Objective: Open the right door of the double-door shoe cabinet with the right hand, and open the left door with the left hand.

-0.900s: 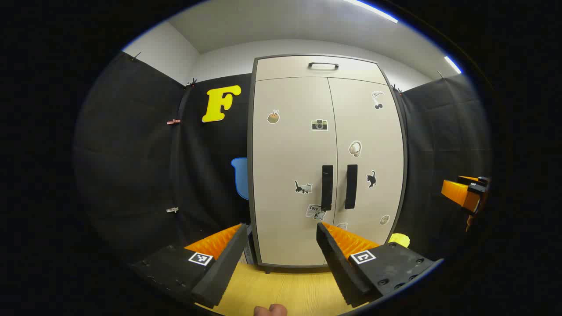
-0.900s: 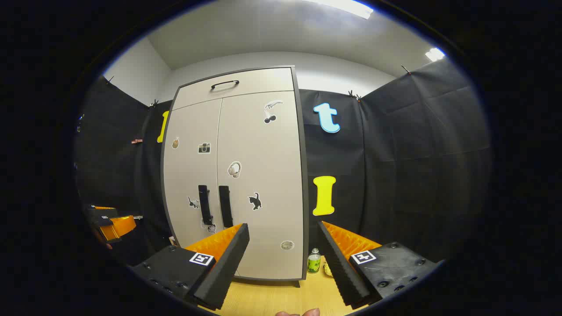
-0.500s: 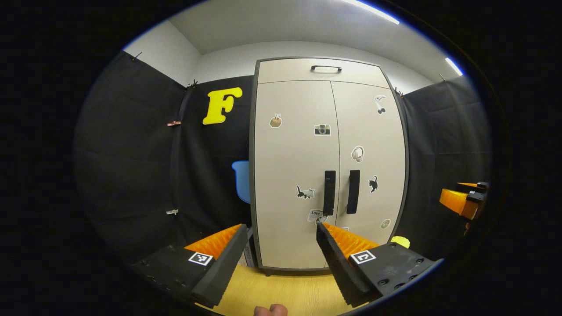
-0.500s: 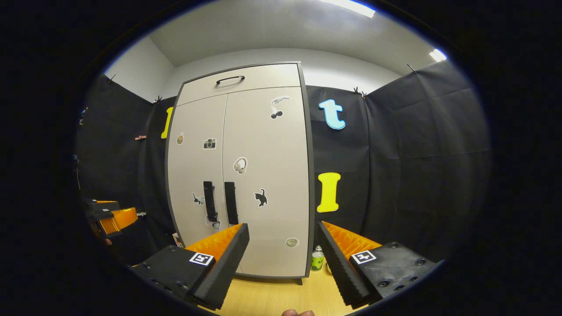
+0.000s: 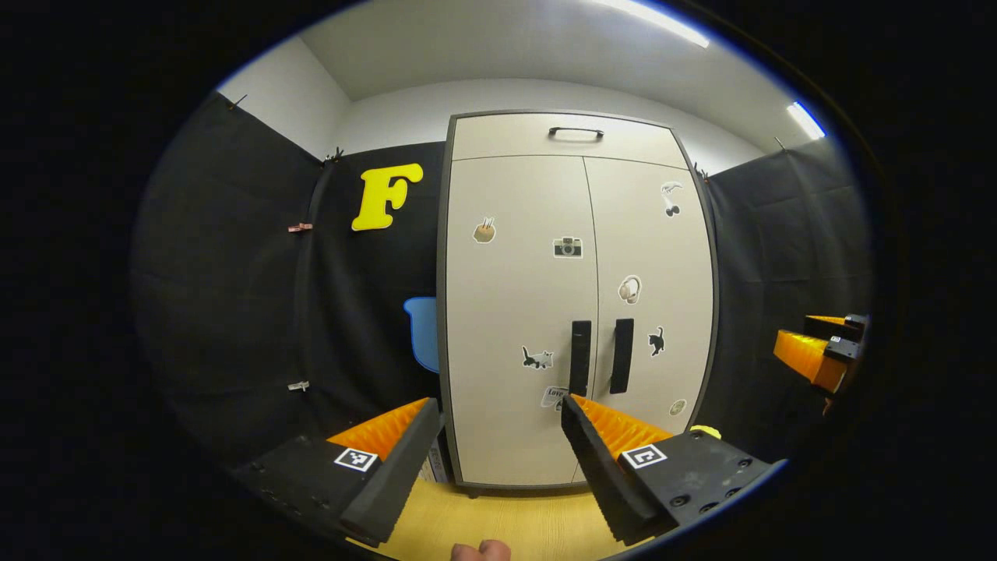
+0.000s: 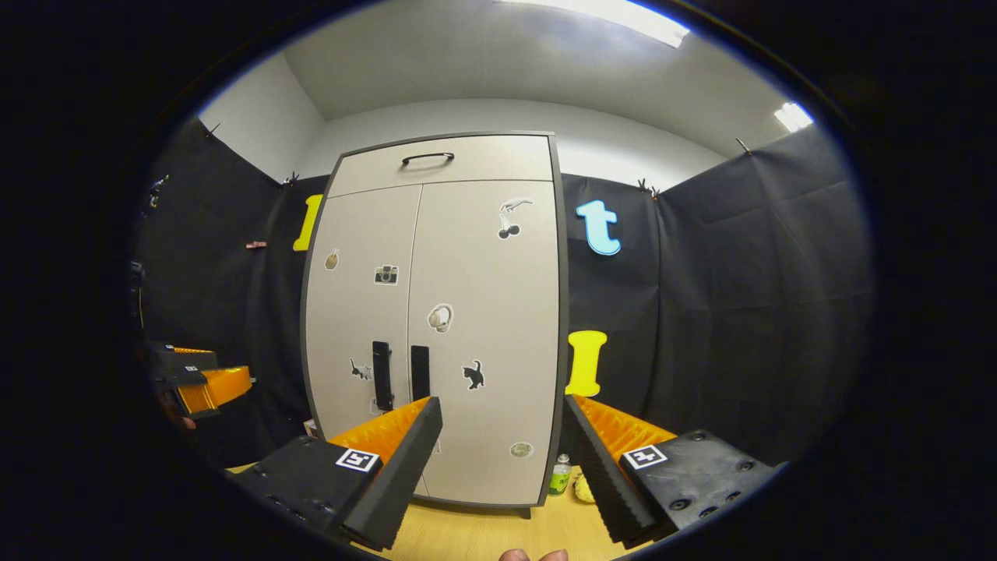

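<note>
A tall beige shoe cabinet [image 5: 576, 312] [image 6: 436, 312] stands ahead with both doors closed and stickers on them. Two dark vertical handles sit side by side at mid height: the left door handle [image 5: 579, 357] [image 6: 381, 365] and the right door handle [image 5: 621, 355] [image 6: 420, 371]. My left gripper [image 5: 498, 460] is open, some way short of the doors, with nothing between its fingers. My right gripper [image 6: 502, 460] is also open and empty, aimed at the right door's lower part. Each gripper shows at the edge of the other view: the right gripper [image 5: 818, 354] and the left gripper [image 6: 199, 382].
A drawer with a dark handle [image 5: 576, 131] tops the cabinet. A small green bottle [image 6: 558, 475] and a yellow object [image 6: 583, 488] sit on the wooden floor [image 6: 467, 538] right of the cabinet. Black cloth walls close in both sides.
Both views have tilted upward a little, so the cabinet and its handles sit lower in the frames. The right gripper view has also swung slightly left. Both grippers stay open.
</note>
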`<state>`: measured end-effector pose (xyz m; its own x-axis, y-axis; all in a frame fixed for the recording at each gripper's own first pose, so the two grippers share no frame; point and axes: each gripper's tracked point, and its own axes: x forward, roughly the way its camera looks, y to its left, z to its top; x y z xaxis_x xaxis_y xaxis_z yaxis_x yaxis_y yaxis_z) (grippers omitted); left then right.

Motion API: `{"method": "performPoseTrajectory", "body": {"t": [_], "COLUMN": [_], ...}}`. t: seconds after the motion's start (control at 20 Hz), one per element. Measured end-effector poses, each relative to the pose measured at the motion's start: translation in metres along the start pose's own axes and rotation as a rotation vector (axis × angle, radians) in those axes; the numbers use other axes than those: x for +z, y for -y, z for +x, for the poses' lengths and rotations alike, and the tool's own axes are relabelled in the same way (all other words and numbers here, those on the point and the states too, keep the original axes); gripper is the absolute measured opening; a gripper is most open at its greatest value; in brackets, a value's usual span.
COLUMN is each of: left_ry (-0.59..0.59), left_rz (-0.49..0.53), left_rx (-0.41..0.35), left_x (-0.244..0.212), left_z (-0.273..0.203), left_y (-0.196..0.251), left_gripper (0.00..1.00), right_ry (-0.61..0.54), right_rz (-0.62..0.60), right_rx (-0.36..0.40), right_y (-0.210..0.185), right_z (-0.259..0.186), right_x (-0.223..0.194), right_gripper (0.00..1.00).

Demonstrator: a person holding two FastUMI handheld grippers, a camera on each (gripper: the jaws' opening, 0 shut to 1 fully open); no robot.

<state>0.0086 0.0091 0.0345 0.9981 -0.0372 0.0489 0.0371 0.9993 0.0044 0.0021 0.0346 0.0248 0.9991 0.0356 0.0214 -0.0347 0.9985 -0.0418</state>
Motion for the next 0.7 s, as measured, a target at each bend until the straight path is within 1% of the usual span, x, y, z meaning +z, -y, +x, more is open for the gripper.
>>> {"method": "performPoseTrajectory", "body": {"t": [0.05,0.15,0.25,0.35,0.45,0.55,0.7], "left_ry": [0.002,-0.002,-0.005,-0.006,-0.012,-0.022,-0.034], "left_rz": [0.004,0.007,0.011,0.016,0.018,0.016,0.009], "left_rx": [0.004,0.006,0.005,0.008,0.009,0.008,0.012], "left_x": [0.0,0.0,0.0,-0.002,-0.004,-0.008,-0.014], "left_z": [0.0,-0.001,-0.004,-0.007,-0.01,-0.013,-0.017], "left_y": [-0.001,-0.003,-0.006,-0.009,-0.012,-0.015,-0.023], "left_gripper": [0.98,0.98,0.98,0.98,0.98,0.98,0.98], "right_ry": [-0.009,-0.026,-0.015,-0.005,-0.005,-0.006,-0.018], "right_rz": [0.011,0.038,0.057,0.059,0.044,0.024,-0.006], "right_rx": [0.01,0.03,0.041,0.07,0.098,0.106,0.133], "right_y": [-0.004,-0.011,-0.019,-0.034,-0.052,-0.068,-0.094], "right_z": [0.002,0.003,0.011,0.023,0.041,0.064,0.098], "right_x": [-0.003,-0.006,-0.002,0.001,-0.002,-0.008,-0.026], "right_gripper": [0.97,0.98,0.97,0.97,0.97,0.97,0.97]}}
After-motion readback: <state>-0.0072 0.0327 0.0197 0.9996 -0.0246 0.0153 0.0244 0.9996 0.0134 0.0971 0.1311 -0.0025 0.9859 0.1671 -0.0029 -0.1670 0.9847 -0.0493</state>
